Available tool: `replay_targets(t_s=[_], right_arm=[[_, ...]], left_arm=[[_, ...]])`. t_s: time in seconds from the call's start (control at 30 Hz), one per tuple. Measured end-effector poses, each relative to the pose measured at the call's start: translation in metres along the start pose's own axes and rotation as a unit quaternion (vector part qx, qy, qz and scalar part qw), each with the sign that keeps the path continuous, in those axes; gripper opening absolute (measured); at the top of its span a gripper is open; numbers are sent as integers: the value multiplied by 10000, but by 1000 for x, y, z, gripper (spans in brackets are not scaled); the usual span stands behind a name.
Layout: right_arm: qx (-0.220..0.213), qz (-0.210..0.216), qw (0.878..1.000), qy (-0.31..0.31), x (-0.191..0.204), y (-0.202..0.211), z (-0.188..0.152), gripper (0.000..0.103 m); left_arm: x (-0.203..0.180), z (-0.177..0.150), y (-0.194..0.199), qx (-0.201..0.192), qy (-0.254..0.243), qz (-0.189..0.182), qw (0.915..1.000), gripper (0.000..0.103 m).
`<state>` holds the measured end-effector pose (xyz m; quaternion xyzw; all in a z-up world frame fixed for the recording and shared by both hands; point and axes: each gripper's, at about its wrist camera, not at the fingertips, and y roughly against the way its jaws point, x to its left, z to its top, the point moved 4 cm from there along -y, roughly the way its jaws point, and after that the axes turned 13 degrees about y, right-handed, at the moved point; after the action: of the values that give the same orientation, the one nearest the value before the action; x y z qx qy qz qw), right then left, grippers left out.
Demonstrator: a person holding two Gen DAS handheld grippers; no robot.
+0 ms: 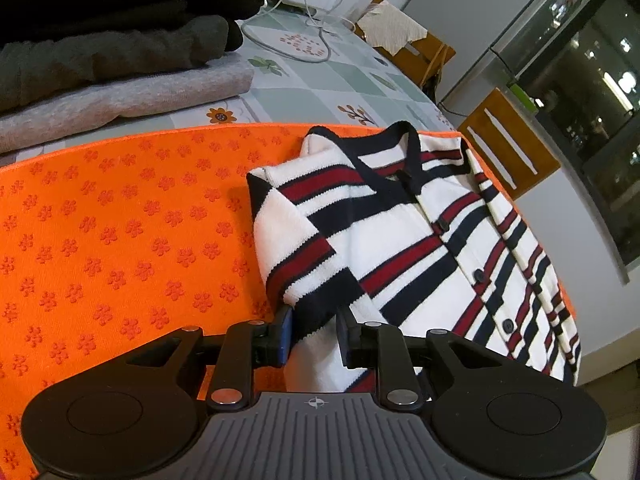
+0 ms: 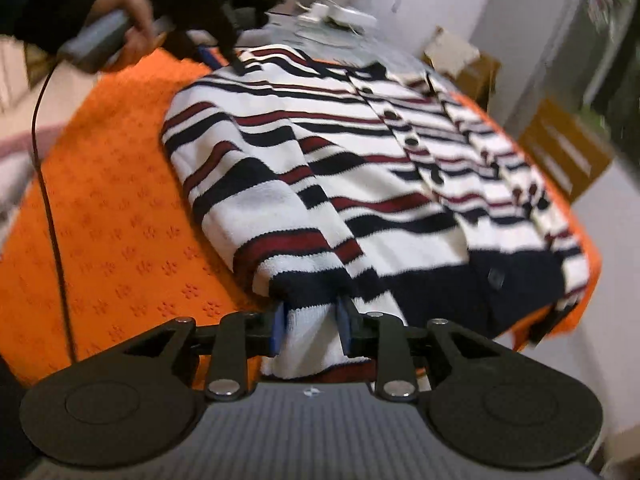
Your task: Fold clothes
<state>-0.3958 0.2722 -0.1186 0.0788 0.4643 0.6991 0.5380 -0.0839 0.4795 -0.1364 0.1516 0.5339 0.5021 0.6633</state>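
While both my tools, left (image 1: 312, 334) and right (image 2: 310, 328), clamp cardigan (image 1: 420, 248) fabric, its length runs ahead toward the mat's (image 1: 120, 240) far edge.

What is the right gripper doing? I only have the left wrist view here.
Observer: The right gripper has its fingers closed on the cuff end of the folded sleeve of the striped cardigan.
Operator: Can you see the bottom hem? It's cut off for me.
Observer: Yes, the dark navy hem band lies on the orange mat, close to the mat's near edge.
Operator: Where does my gripper sit from your side?
Observer: A hand holds the left gripper at the cardigan's far shoulder, and a thin cable hangs down from it.
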Motion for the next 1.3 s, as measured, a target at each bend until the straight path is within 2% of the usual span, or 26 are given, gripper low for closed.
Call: replay_targets(t_s=[0.07, 0.1, 0.13, 0.17, 0.23, 0.4, 0.6, 0.73, 0.9, 1.1, 1.2, 1.27, 1.3], right_arm=[[-72, -117, 9997, 211, 1, 0, -1, 30], [-107, -156, 9994, 276, 1, 0, -2, 26], [-136, -163, 9994, 284, 1, 0, -3, 22], [-149, -154, 9995, 245, 0, 1, -3, 18], [-168, -80, 9998, 88, -3, 4, -2, 15], [-288, 414, 9958, -770, -28, 14, 0, 14], [-421, 1207, 9731, -1916, -77, 15, -8, 14], [-519, 1809, 9487, -2541, -114, 6, -20, 14], [-553, 2497, 9056, -3384, -162, -17, -47, 14], [-484, 2967, 8615, -4092, -193, -47, -85, 14], [-448, 3188, 8369, -4427, -208, -62, -104, 17], [-424, 3331, 8195, -4644, -218, -72, -116, 21], [-411, 3401, 8105, -4751, -223, -77, -122, 21]], left_arm=[[-1, -1, -1, -12, 5, -35, 10000, 25], [-2, -2, -2, -19, 6, -55, 10000, 25], [-3, -2, -2, -26, -7, -75, 10000, 23], [-5, -2, -2, -59, -39, -86, 9999, 11], [-9, -2, -1, -153, -84, -75, 9998, 10], [-31, 2, 8, -430, -226, -30, 9988, 9], [-75, 6, 12, -729, -519, 183, 9958, 9], [-111, 9, 5, -893, -647, 366, 9932, 9], [-153, 11, -28, -912, -632, 774, 9908, 9], [-185, 4, -88, -640, -603, 1178, 9891, 11], [-191, 4, -101, -606, -444, 1099, 9911, 27], [-197, 6, -98, -708, -362, 943, 9924, 45], [-200, 8, -93, -793, -365, 868, 9924, 50]])
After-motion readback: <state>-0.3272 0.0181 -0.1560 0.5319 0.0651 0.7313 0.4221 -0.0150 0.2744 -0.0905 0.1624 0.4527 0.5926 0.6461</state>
